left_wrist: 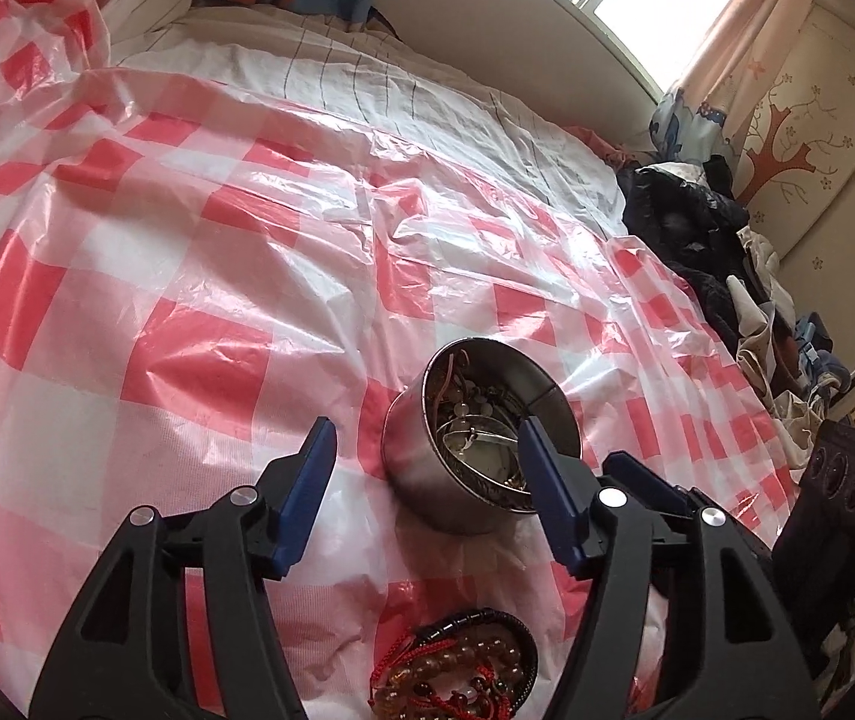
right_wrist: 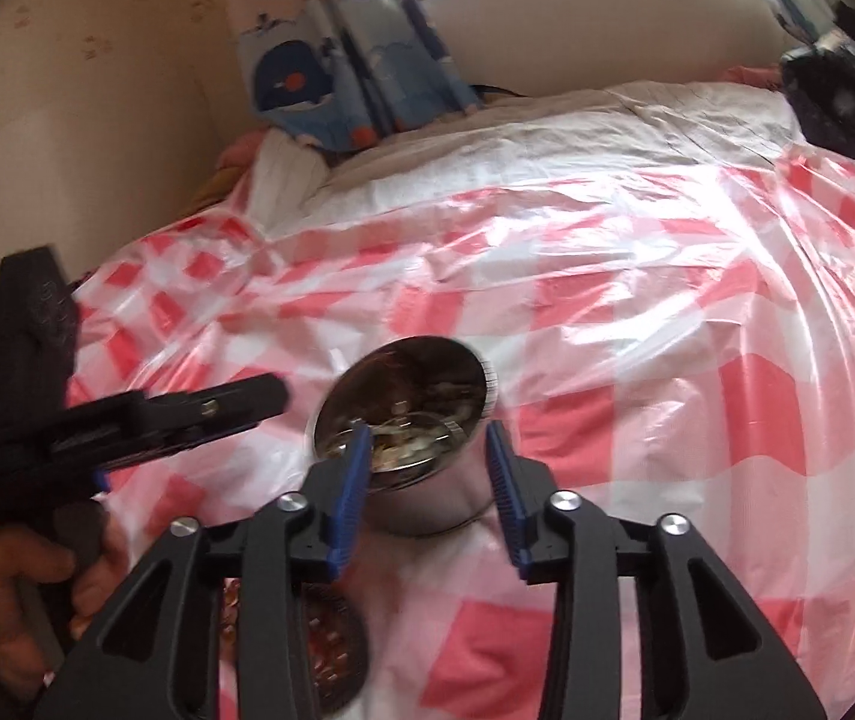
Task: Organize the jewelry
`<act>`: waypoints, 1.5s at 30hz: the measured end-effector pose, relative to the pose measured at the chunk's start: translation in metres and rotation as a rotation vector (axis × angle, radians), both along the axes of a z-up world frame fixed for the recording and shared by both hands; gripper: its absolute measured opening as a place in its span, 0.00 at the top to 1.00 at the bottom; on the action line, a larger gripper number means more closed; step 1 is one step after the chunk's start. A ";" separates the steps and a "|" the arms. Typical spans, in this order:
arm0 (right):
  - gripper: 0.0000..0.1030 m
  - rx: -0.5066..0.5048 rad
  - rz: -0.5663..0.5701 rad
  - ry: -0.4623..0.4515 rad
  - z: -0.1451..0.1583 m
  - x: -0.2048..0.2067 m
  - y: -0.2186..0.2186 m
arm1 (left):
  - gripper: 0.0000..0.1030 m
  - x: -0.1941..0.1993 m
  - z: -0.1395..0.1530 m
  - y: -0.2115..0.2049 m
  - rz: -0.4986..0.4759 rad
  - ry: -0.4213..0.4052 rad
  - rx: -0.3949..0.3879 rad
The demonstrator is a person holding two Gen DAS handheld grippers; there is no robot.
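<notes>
A round steel tin (left_wrist: pixel 481 438) of mixed jewelry stands open on a red-and-white checked plastic sheet (left_wrist: pixel 199 276) spread over a bed, low and right of centre in the left wrist view. The left tool (left_wrist: pixel 427 453) hangs just above the sheet with its blue-padded jaws spread apart and nothing gripped; the tin sits ahead between the fingertips, the right pad overlapping its rim in the picture. A tangle of beaded bracelets (left_wrist: pixel 463 672) with red cord lies on the sheet at the bottom edge, between the tool's arms. In the right wrist view, the right tool (right_wrist: pixel 427 456) is likewise released, its jaws parted before the tin (right_wrist: pixel 409 420) at centre frame, pressing on nothing. At left, a person's hand (right_wrist: pixel 13 588) holds the left tool's handle. Dark clothing (left_wrist: pixel 691 228) is heaped at the bed's right side.
</notes>
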State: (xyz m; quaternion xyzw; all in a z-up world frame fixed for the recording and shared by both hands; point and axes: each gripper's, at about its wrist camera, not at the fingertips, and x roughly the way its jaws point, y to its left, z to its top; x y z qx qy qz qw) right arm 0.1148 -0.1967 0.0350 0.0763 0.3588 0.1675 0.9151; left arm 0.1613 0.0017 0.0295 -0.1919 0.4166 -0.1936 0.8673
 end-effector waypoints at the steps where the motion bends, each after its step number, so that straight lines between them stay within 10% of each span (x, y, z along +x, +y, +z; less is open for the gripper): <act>1: 0.57 -0.024 0.006 0.018 -0.004 0.004 0.005 | 0.42 -0.003 0.001 0.001 0.003 -0.001 -0.002; 11: 0.47 0.003 -0.029 0.056 -0.009 0.001 -0.004 | 0.40 -0.028 0.000 0.001 -0.019 0.009 0.073; 24: 0.47 0.095 -0.039 0.119 -0.016 -0.073 -0.035 | 0.43 -0.095 -0.017 -0.035 -0.173 0.009 0.376; 28: 0.47 0.100 -0.036 0.123 -0.019 -0.072 -0.032 | 0.80 -0.098 -0.023 -0.038 -0.167 -0.009 0.458; 32: 0.46 0.127 -0.055 0.137 -0.024 -0.069 -0.037 | 0.90 -0.104 -0.013 -0.043 -0.210 -0.041 0.491; 36: 0.46 0.116 -0.067 0.142 -0.027 -0.068 -0.037 | 0.90 -0.113 0.005 -0.034 -0.239 -0.072 0.421; 42: 0.46 0.055 -0.032 0.096 -0.023 -0.072 -0.021 | 0.90 -0.117 0.034 0.015 -0.227 -0.093 0.088; 45: 0.46 0.045 0.018 0.065 -0.021 -0.075 -0.009 | 0.90 -0.116 0.032 0.031 -0.163 -0.075 0.146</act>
